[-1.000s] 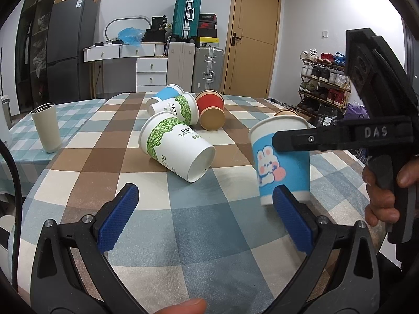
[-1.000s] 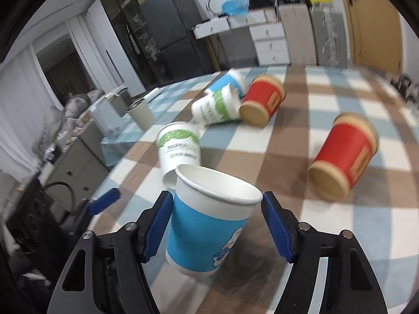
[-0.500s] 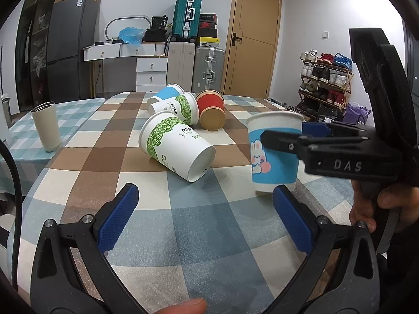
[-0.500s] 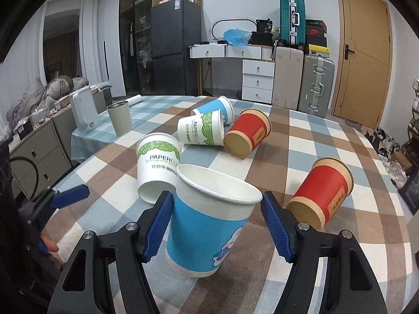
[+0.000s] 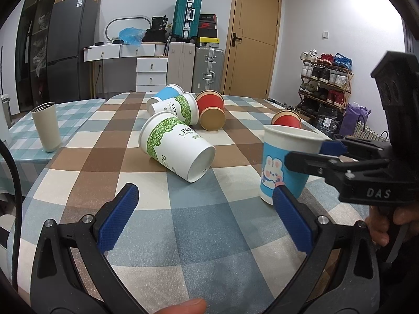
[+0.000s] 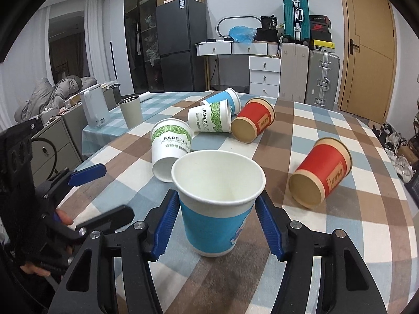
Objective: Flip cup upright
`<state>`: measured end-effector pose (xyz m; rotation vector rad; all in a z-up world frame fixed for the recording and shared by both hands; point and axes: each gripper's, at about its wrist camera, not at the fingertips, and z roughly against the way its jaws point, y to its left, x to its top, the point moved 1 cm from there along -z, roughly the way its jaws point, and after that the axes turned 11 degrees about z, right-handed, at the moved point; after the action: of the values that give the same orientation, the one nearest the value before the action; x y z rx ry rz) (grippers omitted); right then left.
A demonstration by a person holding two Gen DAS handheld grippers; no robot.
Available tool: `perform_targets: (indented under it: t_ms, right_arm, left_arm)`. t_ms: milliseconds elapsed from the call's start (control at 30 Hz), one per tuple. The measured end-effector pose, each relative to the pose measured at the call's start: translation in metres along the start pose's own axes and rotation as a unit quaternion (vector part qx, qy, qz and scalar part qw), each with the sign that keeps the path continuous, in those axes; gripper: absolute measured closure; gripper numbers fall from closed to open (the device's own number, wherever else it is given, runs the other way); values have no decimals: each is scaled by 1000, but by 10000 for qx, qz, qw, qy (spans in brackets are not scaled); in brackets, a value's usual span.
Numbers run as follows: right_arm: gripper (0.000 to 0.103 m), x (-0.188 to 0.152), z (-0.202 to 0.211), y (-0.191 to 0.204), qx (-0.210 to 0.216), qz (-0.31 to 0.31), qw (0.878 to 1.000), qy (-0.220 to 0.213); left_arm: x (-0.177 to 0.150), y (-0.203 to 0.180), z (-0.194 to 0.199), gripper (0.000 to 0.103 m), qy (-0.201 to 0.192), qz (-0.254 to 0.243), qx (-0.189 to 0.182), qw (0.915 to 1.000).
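Observation:
A blue paper cup with a rabbit print (image 6: 217,217) stands upright, mouth up, with its base on or just above the checked tablecloth (image 6: 327,235). My right gripper (image 6: 218,225) is shut on the blue cup, one pad on each side of its wall. In the left wrist view the same cup (image 5: 282,167) stands at the right with the right gripper's fingers around it. My left gripper (image 5: 204,222) is open and empty, low over the cloth, to the left of the cup.
Lying on their sides: a white and green cup (image 5: 175,146) mid-table, another white and green cup (image 6: 209,119), a blue cup (image 6: 225,99), and two red cups (image 6: 252,127) (image 6: 320,171). A beige tumbler (image 5: 47,127) stands at the left.
My right gripper has lowered the blue cup toward the cloth and levelled it upright. The left gripper has not moved.

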<state>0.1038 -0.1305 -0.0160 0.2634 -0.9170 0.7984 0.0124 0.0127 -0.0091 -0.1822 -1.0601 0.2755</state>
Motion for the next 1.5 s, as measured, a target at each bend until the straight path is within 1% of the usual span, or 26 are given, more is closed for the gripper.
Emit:
perform_targets:
  t_ms: [167,300,500,633,700,800,833,867,933,967,1100,1200,1367,1500]
  right_arm:
    - [43,-10,7,6,-68,82,9998,-158]
    - [43,-12,8,8,-80,75,9994,-327]
    - [43,-13,6,20,-187,327,9988,-310]
    - [40,-13,6,21,-171,400,9986,-294]
    - [37,-14,7,19,-102,365,9988,-297]
    - [26,-16,12,11,-2,255,9989,-383]
    - [15,-18,15,8,55,210,9988,-446]
    - [8,-19,18,5,87,163,9985,-519]
    - [2,-23,28,-1,150,97,9972,-720]
    - [0,-25,32,-4,162,67,9968,-784]
    - [0,-33,43,-17,275,-122,9940,-1050]
    - [0,-37,47,-25,399,-274,9919,-1174]
    - [0,-39,50,-26,502,-265,9902,-1273]
    - [0,-40,49,-24,522,-194,9905,-1257]
  left_arm:
    - [0,0,0,1,0,1,0,10000]
    - [0,0,0,1,2,2,-3,10000]
    - [0,0,0,1,2,0,-6,10000]
    - [0,0,0,1,3,-1,-8,10000]
    - [0,0,0,1,-2,2,-6,10000]
    - [0,0,0,1,-4,9,-11,10000]
    - [0,0,0,1,-2,9,-6,10000]
    - [0,0,0,1,-2,9,-5,10000]
    - [0,0,0,1,-12,-2,-10,10000]
    - [0,0,1,1,-28,-7,-13,10000]
    - [-1,-4,2,1,-79,-20,-74,9999]
    - [-2,-8,2,1,-130,-51,-141,9998]
    - [-6,-18,4,1,-226,-177,-256,9993]
    - [-8,-23,2,1,-267,-243,-257,9990]
